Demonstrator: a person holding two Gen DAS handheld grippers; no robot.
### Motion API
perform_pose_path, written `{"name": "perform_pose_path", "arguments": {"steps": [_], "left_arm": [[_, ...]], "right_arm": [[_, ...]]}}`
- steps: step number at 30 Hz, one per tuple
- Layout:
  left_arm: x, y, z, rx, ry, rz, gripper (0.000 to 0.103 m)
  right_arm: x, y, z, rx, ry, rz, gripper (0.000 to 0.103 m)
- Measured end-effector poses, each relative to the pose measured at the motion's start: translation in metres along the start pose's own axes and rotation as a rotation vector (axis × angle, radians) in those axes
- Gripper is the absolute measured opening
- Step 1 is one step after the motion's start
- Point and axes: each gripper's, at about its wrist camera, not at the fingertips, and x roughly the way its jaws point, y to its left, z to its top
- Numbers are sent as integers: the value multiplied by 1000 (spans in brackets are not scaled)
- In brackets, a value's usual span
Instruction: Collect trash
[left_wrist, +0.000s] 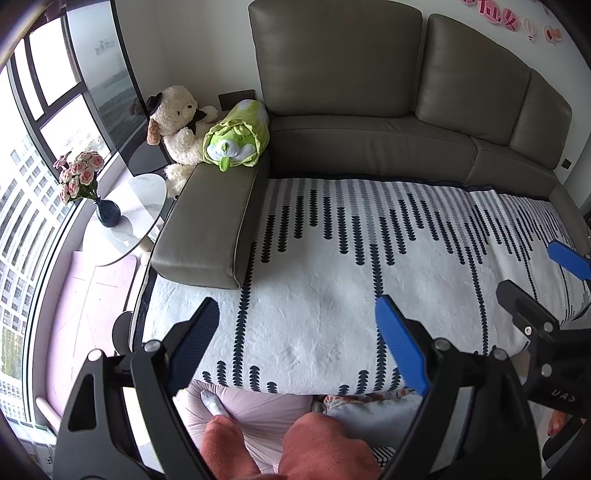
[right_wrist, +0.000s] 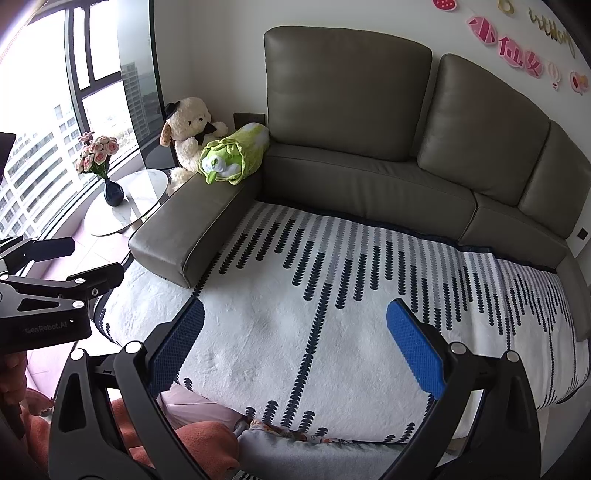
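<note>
Left tool (left_wrist: 299, 336): jaws spread wide, nothing between the blue pads; it hangs above the near part of a white blanket (left_wrist: 325, 295) printed with rows of dark and grey leaf-like marks. Right tool (right_wrist: 295, 343): jaws likewise wide apart and empty, over the same blanket (right_wrist: 280, 325). In the left wrist view the right tool appears at the right edge; in the right wrist view the left tool's black frame enters from the left edge.

The blanket lies spread across the seat of a grey-brown leather sofa (left_wrist: 369, 147) with three back cushions. On the sofa's left armrest (left_wrist: 210, 221) lies a green plush toy (left_wrist: 236, 136) shaped like a leafy vegetable with a white animal face. Just behind it sits a cream plush dog (left_wrist: 177, 122) with brown ears, a small black hat and a black bow tie.

Left of the armrest stands a round white marble-topped surface (left_wrist: 129, 225) carrying a dark blue vase (left_wrist: 108, 213) of pink flowers (left_wrist: 79, 173). Behind it a tall dark-framed window (left_wrist: 40, 92) looks out on apartment blocks. Pink paper decorations (right_wrist: 513, 55) hang on the wall above the sofa's right end.

At the bottom of the left wrist view are rust-coloured fabric folds (left_wrist: 295, 443) and pale pink cloth (left_wrist: 258, 410).

No trash can be made out anywhere on the blanket, sofa or round surface in either view; its location cannot be told.
</note>
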Motion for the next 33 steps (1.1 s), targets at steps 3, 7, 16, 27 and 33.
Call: {"name": "perform_pose_path", "arguments": {"steps": [3,7,16,27,33], "left_arm": [[0,0,-1,2,-2,2,86],[0,0,-1,3,-3,1,86],[-1,0,-1,2,-4,3,86],[-1,-1,-1,-9,-7,9,86],[-2,-1,-1,-10,-10,9,86]], "right_arm": [[0,-1,3,-3,1,3,96],[0,-2,7,-11,0,5,96],[1,0,9,-19,-3,9,96],[3,4,10,-27,-6,18,96],[3,4,10,-25,-8,17,96]]}}
